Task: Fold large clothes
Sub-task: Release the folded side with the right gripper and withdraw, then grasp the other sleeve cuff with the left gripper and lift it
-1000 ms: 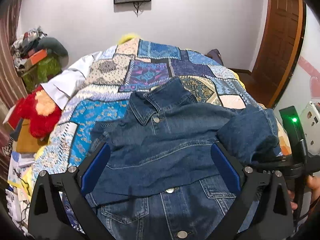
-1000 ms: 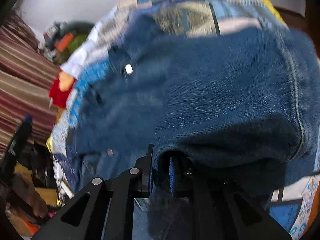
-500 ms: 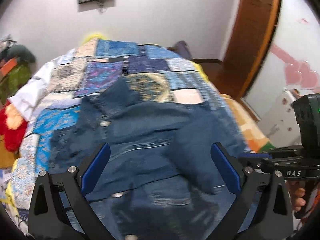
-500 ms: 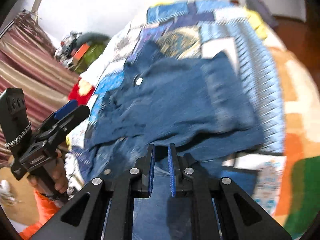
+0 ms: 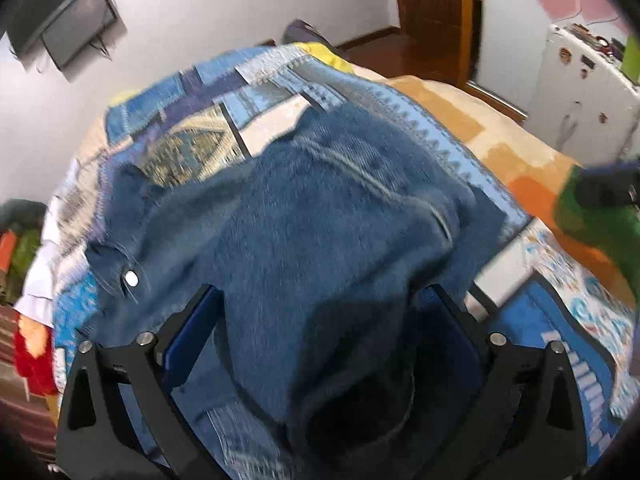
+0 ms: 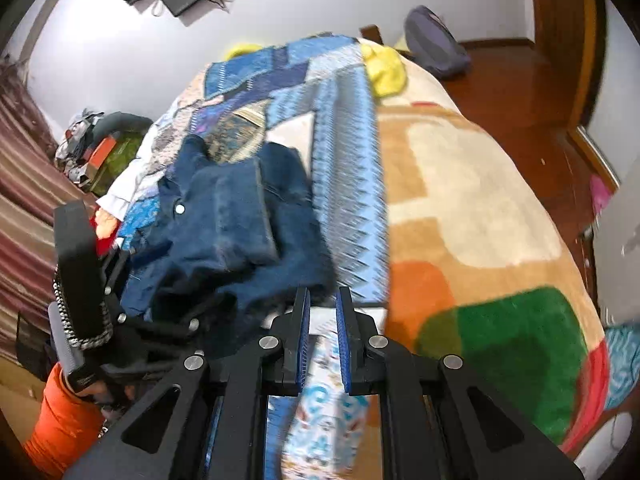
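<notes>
A dark blue denim jacket (image 5: 320,216) lies on the bed, with one sleeve (image 6: 240,216) folded across its front. My left gripper (image 5: 320,320) is low over the near part of the jacket. Its jaws stand wide and are closing, with a bunched fold of denim between the blue pads (image 5: 188,336). In the right wrist view a hand with an orange sleeve (image 6: 64,420) holds that gripper at the jacket's near left edge. My right gripper (image 6: 322,332) is shut with nothing in it, just off the jacket's right edge above a printed white-and-blue cloth (image 6: 324,420).
A blue patchwork quilt (image 6: 344,152) covers the bed, beside a cream, orange and green blanket (image 6: 480,240). A yellow cloth (image 6: 386,68) lies at the far end, a red plush toy (image 5: 32,360) at the left edge. A backpack (image 6: 434,48) sits on the wooden floor.
My right gripper let go of the sleeve it held and pulled back to the right; the sleeve now lies across the jacket. My left gripper rolled and swung down onto the jacket.
</notes>
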Demonstrator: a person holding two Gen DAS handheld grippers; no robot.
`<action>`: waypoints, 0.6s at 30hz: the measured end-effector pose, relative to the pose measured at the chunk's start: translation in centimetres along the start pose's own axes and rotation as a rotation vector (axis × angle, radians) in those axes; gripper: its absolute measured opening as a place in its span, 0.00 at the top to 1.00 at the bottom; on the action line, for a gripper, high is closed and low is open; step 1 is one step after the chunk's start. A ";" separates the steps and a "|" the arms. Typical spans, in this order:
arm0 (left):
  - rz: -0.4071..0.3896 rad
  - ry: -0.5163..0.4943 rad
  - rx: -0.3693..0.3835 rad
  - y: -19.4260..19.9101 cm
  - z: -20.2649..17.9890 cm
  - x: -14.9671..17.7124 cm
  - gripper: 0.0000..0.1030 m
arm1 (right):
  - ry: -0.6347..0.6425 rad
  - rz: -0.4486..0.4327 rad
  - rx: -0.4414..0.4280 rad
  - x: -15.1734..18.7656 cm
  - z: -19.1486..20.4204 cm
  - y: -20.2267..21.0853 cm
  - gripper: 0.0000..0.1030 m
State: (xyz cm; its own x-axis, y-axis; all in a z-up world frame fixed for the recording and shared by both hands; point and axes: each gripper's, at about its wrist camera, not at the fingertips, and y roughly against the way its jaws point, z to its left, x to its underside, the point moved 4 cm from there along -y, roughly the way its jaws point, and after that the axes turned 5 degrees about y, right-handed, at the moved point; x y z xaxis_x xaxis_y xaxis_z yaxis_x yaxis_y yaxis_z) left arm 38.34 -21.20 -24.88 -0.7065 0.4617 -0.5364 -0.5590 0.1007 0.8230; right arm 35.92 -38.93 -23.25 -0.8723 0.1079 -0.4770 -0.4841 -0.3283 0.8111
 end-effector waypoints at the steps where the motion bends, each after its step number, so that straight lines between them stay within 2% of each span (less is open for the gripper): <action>1: -0.012 0.003 -0.009 0.0 0.0 -0.4 0.11 | 0.001 0.007 0.008 0.2 -0.4 -0.2 0.91; 4: -0.034 0.002 -0.030 -0.2 0.0 -1.9 0.31 | 0.002 0.030 0.007 0.9 -0.7 -1.1 0.91; 6: -0.031 0.004 -0.055 -0.6 0.3 -2.9 0.66 | -0.008 0.043 -0.017 0.9 -0.7 -1.5 0.91; 8: -0.016 0.032 -0.028 -1.0 1.2 -4.1 0.84 | -0.015 0.043 -0.034 0.8 -0.4 -2.1 0.91; 11: -0.038 0.119 0.023 0.3 3.5 -5.8 0.87 | -0.007 0.032 -0.046 0.2 0.3 -2.3 0.91; 13: -0.084 0.201 0.058 2.3 6.2 -7.3 0.89 | 0.006 0.029 -0.053 -0.3 1.0 -2.5 0.91; 18: -0.259 0.346 0.074 8.2 13.7 -9.9 0.90 | 0.069 0.044 -0.049 -1.8 3.1 -2.9 0.91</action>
State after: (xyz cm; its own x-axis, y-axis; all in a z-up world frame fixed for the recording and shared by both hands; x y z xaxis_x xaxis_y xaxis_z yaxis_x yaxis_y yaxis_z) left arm 46.69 -12.91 -10.24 -0.6582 0.0915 -0.7473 -0.7129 0.2431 0.6577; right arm 38.72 -35.27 -23.71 -0.8850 0.0280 -0.4647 -0.4400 -0.3766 0.8152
